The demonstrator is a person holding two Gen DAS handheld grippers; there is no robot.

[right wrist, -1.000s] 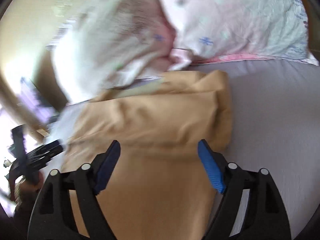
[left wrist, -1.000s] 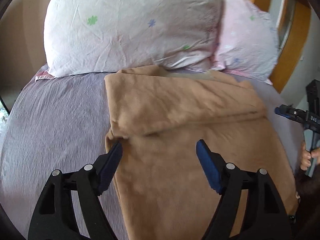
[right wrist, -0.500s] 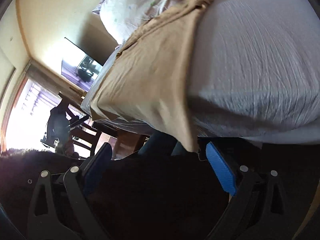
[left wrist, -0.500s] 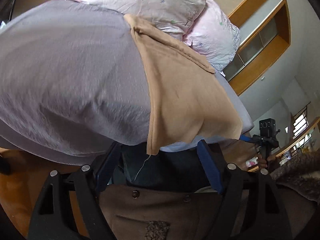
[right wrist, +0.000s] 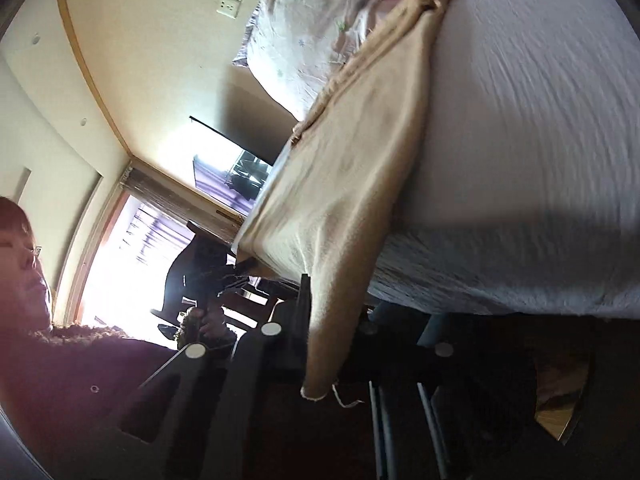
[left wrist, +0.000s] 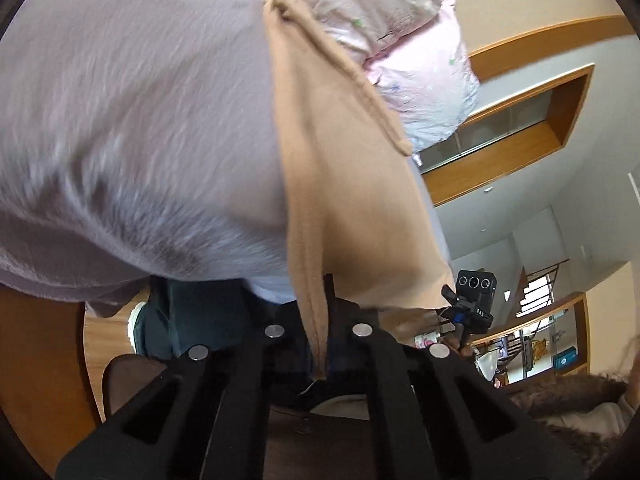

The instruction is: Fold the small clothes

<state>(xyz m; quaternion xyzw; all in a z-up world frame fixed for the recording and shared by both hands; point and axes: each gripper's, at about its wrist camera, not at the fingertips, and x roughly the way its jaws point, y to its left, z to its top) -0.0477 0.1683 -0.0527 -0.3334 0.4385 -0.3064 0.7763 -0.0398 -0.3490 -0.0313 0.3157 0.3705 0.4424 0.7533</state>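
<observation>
At the near edge of the bed [left wrist: 120,128], the tan garment [left wrist: 352,184] hangs over the side, its lower corners drawn off the mattress while the rest lies flat on the grey-lilac sheet, reaching back to the pillows [left wrist: 400,40] at the head edge. The left tool [left wrist: 320,340] has its fingers pressed together on one lower corner of the garment, the cloth running down between them. Seen from the right wrist, the right tool [right wrist: 320,344] pinches the other lower corner of the tan garment [right wrist: 352,184] in the same way, with a loose thread [right wrist: 344,398] dangling from the hem below. The bed [right wrist: 540,120] fills the right of that view, the pillows [right wrist: 312,40] beyond. Each tool shows small in the other's view, at the garment's far lower corner.
</observation>
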